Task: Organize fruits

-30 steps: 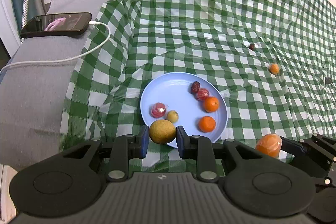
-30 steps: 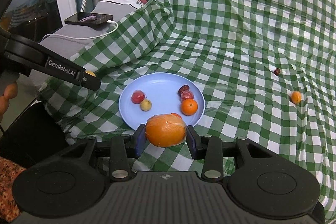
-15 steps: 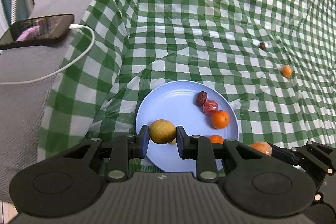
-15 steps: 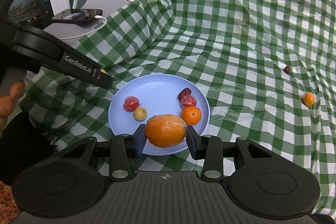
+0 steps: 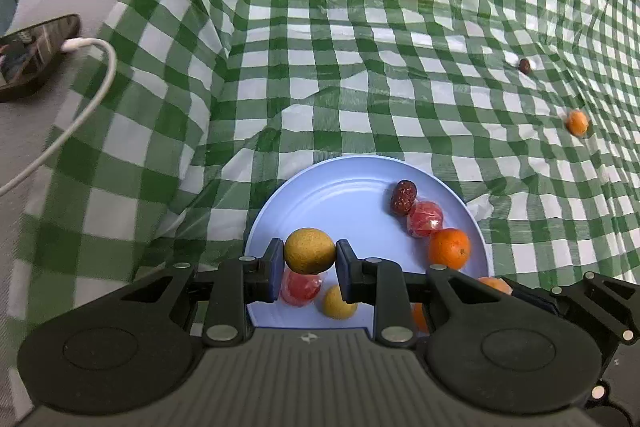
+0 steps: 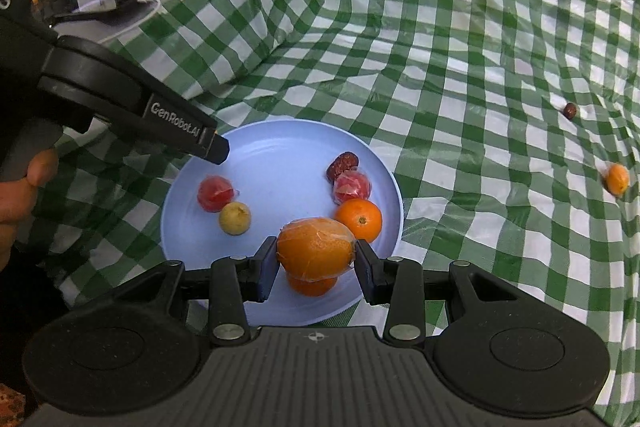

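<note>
My left gripper (image 5: 309, 255) is shut on a round yellow-green fruit (image 5: 309, 250) over the near left part of the light blue plate (image 5: 344, 183). My right gripper (image 6: 316, 259) is shut on a plastic-wrapped orange (image 6: 315, 250) above the plate's (image 6: 276, 147) near right side. On the plate lie a dark red date (image 6: 342, 163), two wrapped red fruits (image 6: 351, 187) (image 6: 215, 192), a tangerine (image 6: 359, 219), a small yellow fruit (image 6: 235, 218) and another orange fruit (image 6: 312, 286) half hidden under my load. The left gripper's finger (image 6: 188, 137) shows in the right wrist view.
A green checked plastic cloth (image 5: 360, 47) covers the surface, rumpled at the left. On it at the far right lie a small orange fruit (image 5: 577, 122) and a dark date (image 5: 524, 65). A phone (image 5: 32, 47) with a white cable (image 5: 80, 99) rests on grey fabric, left. A hand (image 6: 20, 187) holds the left gripper.
Both grippers have come forward and down over the plate with their fruits held. The plate has grown larger in both views.
</note>
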